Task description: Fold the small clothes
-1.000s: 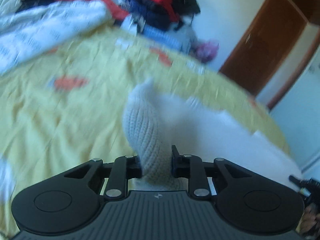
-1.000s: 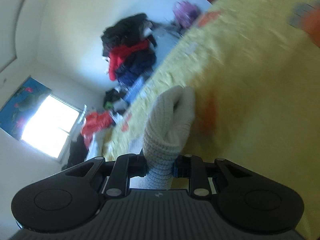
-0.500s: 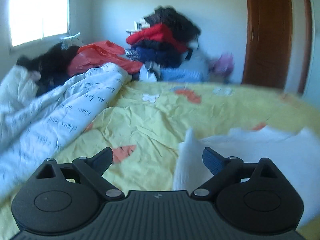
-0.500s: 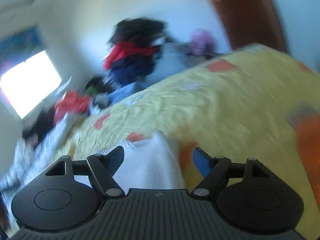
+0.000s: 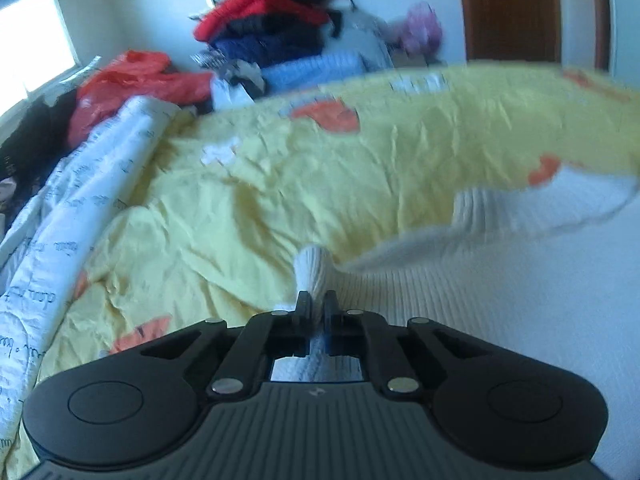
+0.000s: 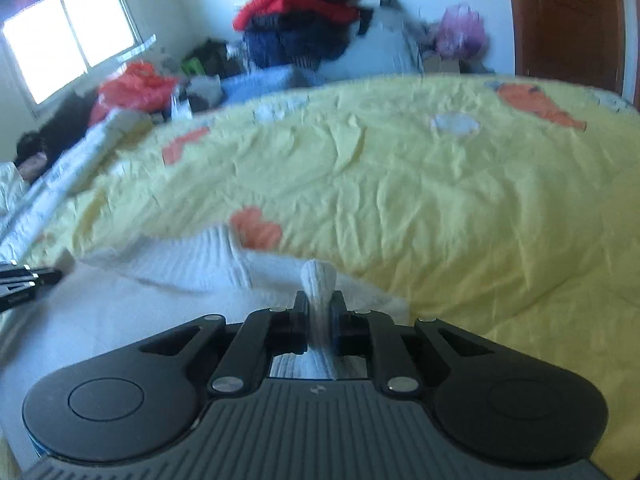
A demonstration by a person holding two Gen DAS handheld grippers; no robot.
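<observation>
White knit garment (image 5: 460, 300) is bunching ahead of both clamped tools, left gripper (image 5: 316, 306) and right gripper (image 6: 320, 306) (each pinching fabric); you're wanting even tension.

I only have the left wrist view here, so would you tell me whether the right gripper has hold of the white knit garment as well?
Observer: Yes. The right gripper is shut on a pinched fold of the white knit garment, near its right-hand edge.
Operator: Thank you. What lies to the right of that edge?
Observer: Bare yellow bedsheet, wrinkled, with an orange carrot print near its far corner.
Operator: Is my left gripper visible from there?
Observer: Only a blurred black part at the frame's left edge, over the garment; your own view shows the left gripper shut on a fold.
</observation>
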